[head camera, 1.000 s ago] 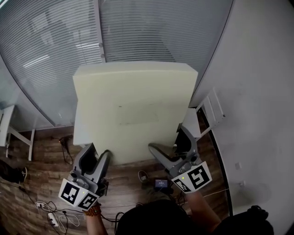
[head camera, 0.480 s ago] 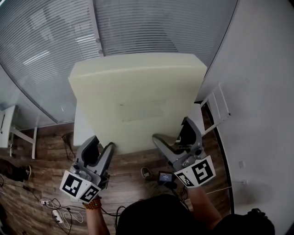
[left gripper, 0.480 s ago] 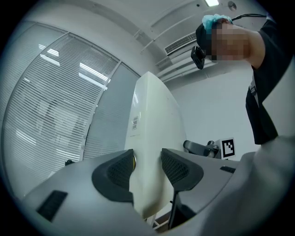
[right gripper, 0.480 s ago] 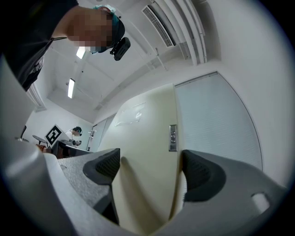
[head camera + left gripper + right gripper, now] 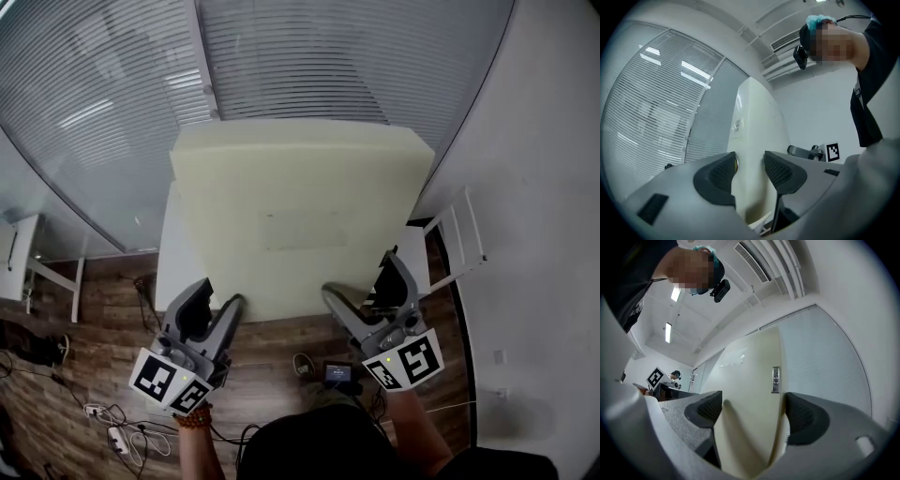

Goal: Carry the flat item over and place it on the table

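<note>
A big pale-yellow foam slab (image 5: 300,220) fills the middle of the head view, standing in front of the blinds. My left gripper (image 5: 220,300) is shut on its lower left edge. My right gripper (image 5: 361,278) is shut on its lower right edge. In the left gripper view the foam slab (image 5: 757,117) runs up between the two dark pads of the left gripper (image 5: 750,171). In the right gripper view the foam slab (image 5: 750,376) is wedged between the pads of the right gripper (image 5: 752,413), with a small label on its edge.
Behind the slab is a glass wall with blinds (image 5: 309,56). A white table (image 5: 172,272) shows at the slab's left edge. A white frame (image 5: 466,239) leans by the right wall. Cables and a power strip (image 5: 111,441) lie on the wooden floor.
Both grippers keep their hold on the slab. Slab and grippers have drifted a little to the right in the head view, and the room behind has shifted.
</note>
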The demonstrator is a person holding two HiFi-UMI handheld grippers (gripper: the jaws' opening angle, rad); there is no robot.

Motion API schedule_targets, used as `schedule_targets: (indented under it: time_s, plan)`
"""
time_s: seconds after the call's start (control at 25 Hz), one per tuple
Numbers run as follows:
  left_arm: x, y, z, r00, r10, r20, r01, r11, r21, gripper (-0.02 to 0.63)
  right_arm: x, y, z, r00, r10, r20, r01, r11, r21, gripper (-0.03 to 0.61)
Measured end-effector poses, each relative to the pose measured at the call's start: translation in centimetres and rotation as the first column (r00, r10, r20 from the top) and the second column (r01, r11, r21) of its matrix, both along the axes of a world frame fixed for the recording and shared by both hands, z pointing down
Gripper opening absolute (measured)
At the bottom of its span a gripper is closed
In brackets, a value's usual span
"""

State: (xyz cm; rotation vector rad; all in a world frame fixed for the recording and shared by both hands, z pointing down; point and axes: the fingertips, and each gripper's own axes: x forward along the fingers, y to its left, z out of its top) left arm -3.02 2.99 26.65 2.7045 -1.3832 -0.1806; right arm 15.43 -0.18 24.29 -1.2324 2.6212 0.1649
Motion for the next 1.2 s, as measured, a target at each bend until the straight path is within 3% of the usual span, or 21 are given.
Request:
schedule_targets:
  time_s: [0.4,0.92,1.2]
  plan:
    - [0.5,-6.3,0.9,1.000,-0.027,0.001,0.027,1.000,-0.011,0.193,0.4,-6.9,0.0,1.000,-0.028,0.004,0.028,1.000,0.010,0.416]
    - [-1.5,-9.7,3.6,0.995,-0.098,0.014,0.099,0.993,-0.061,0.195,-1.9,-10.8,1.0,0.995,-0.098,-0.036,0.099,0.995,0.016,0.406]
    - [-3.7,-13.4,4.3,0.995,-0.090,-0.035,0.087,0.994,-0.069,0.196,-4.0,-14.3,2.9,0.993,-0.082,-0.088,0.080,0.996,-0.024,0.407]
